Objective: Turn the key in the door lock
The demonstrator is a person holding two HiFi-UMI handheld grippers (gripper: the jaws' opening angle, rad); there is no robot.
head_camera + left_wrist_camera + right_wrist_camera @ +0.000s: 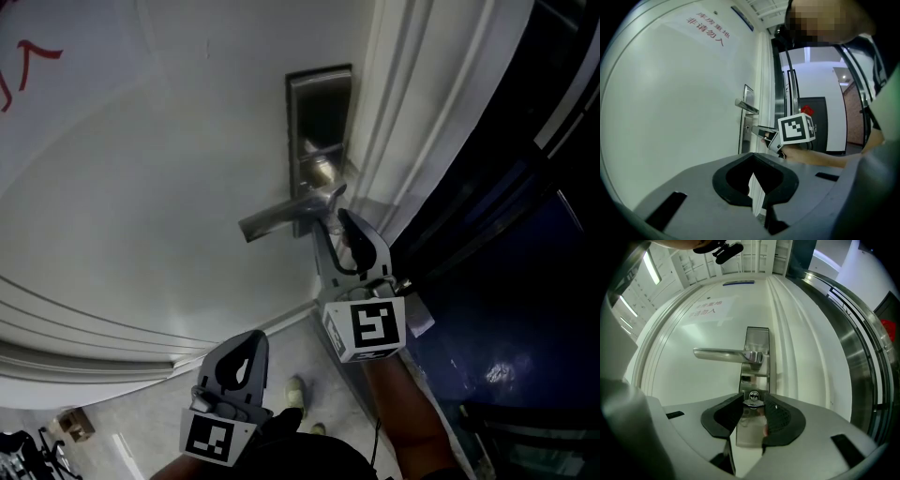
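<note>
Right gripper (339, 208) at the lock plate (757, 338) below the handle (723, 354), jaws pinched on the key (753, 403). Left gripper (756, 190) hangs low, closed, empty.

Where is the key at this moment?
In the right gripper view the key sits in the lock plate, just below the door handle, pinched between the jaws of the right gripper.

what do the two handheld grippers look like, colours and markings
Both the left gripper and right gripper have grey plastic bodies with black pads lining the jaws, dimpled on the right one. Each carries a white cube printed with black square markers. The forearm behind the right gripper shows no sleeve.
</note>
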